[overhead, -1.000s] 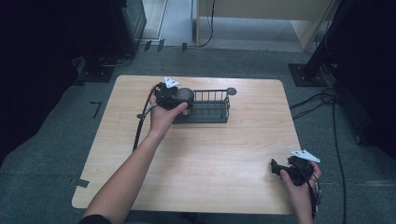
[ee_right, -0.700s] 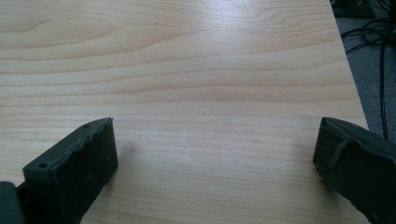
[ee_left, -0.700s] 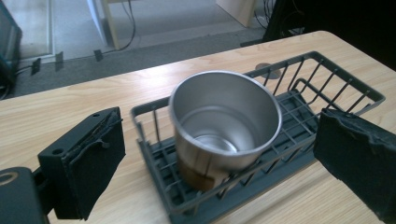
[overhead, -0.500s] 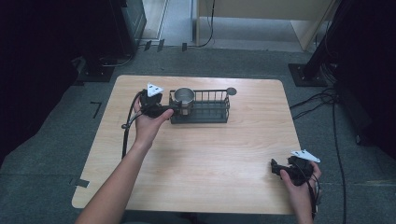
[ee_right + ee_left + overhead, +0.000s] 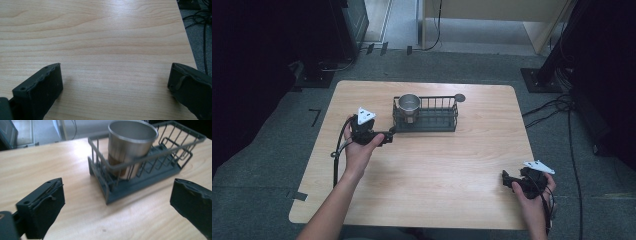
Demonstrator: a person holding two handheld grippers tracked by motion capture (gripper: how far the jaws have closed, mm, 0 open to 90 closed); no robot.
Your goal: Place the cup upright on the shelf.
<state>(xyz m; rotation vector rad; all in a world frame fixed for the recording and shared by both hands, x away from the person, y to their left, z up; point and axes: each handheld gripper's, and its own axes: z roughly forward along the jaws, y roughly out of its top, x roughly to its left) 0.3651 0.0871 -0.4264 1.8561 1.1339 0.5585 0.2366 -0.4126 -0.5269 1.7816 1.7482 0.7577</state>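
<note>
A steel cup [image 5: 408, 105] [image 5: 130, 143] stands upright in the left end of a dark wire rack [image 5: 432, 119] [image 5: 160, 167] at the back middle of the table. My left gripper [image 5: 388, 136] [image 5: 117, 205] sits just left of the rack, pointing at it. Its jaws have just been opening and stand wide apart with nothing between them. My right gripper [image 5: 507, 179] [image 5: 115, 92] rests low at the table's front right corner, open, with bare wood between its pads.
The light wooden table [image 5: 432, 170] has rounded corners. A small dark round disc [image 5: 459, 97] sticks out at the rack's far right end. Cables [image 5: 557, 107] trail over the grey floor to the right, and dark equipment stands behind the table.
My left gripper let go of the cup, which stays in the rack, and drew back leftward and toward the near side. The right gripper stayed where it was.
</note>
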